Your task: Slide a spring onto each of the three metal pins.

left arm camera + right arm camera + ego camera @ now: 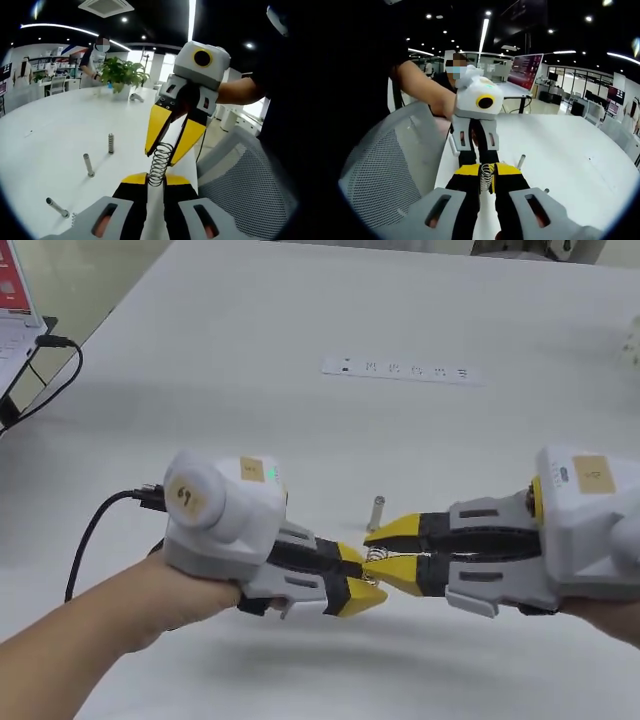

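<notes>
A small metal spring (375, 557) hangs between my two grippers above the white table (300, 420). My left gripper (358, 573) comes in from the left and is shut on one end of the spring (160, 164). My right gripper (374, 551) faces it from the right, its yellow jaws closed to the spring's width on the other end (487, 177). One metal pin (377, 512) stands upright just behind the tips. The left gripper view has a ribbed upright pin (110, 143), a plain upright pin (88, 165) and a pin lying flat (57, 207).
A white power strip (400, 370) lies further back on the table. A laptop (15, 300) and a black cable (50, 380) are at the far left edge. A grey mesh chair (240, 190) stands at the table's near side. A potted plant (122, 72) sits at the far end.
</notes>
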A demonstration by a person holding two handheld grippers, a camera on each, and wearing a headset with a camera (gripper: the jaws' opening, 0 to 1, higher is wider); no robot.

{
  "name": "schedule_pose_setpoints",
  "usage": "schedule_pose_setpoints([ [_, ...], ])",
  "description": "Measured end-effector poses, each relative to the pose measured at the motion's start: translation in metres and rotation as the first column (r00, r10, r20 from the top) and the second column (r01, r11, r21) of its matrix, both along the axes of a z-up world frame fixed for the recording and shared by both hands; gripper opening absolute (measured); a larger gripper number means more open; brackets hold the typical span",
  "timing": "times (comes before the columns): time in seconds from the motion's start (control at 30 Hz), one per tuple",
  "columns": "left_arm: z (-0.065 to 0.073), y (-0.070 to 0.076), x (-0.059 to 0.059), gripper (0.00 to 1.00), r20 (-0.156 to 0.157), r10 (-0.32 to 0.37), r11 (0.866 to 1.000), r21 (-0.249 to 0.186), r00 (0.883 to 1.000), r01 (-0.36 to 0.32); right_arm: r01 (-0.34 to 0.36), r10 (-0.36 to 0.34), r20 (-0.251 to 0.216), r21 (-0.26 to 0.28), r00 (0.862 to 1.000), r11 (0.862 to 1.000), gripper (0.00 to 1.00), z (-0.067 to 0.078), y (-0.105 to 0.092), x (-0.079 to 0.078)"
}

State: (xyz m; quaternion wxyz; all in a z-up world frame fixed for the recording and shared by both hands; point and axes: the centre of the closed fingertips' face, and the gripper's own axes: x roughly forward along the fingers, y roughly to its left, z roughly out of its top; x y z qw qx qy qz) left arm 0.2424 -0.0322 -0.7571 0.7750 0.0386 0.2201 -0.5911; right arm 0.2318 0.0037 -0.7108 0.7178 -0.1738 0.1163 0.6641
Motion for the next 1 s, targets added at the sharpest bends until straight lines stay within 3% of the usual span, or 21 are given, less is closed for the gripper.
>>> schedule_pose_setpoints([
  [0.33, 0.004, 0.000, 0.001, 0.15, 0.012, 0.012, 1.000, -0.002, 1.000, -0.012, -0.010, 0.010, 0.017, -0.025, 1.000, 1.000, 0.07, -0.001, 0.002, 0.001],
  [0.5, 0.001, 0.008, 0.007, 0.27, 0.005, 0.046, 0.999, 0.018, 0.999, -0.046, 0.004, -0.003, 0.016, -0.029, 1.000, 1.000, 0.07, -0.002, 0.000, 0.004],
  [1.0, 0.001, 0.041, 0.017, 0.39, 0.031, 0.126, 0.991, 0.039, 0.992, -0.127, 0.043, -0.042, 0.031, -0.028, 0.999, 0.999, 0.07, -0.002, -0.005, 0.011],
])
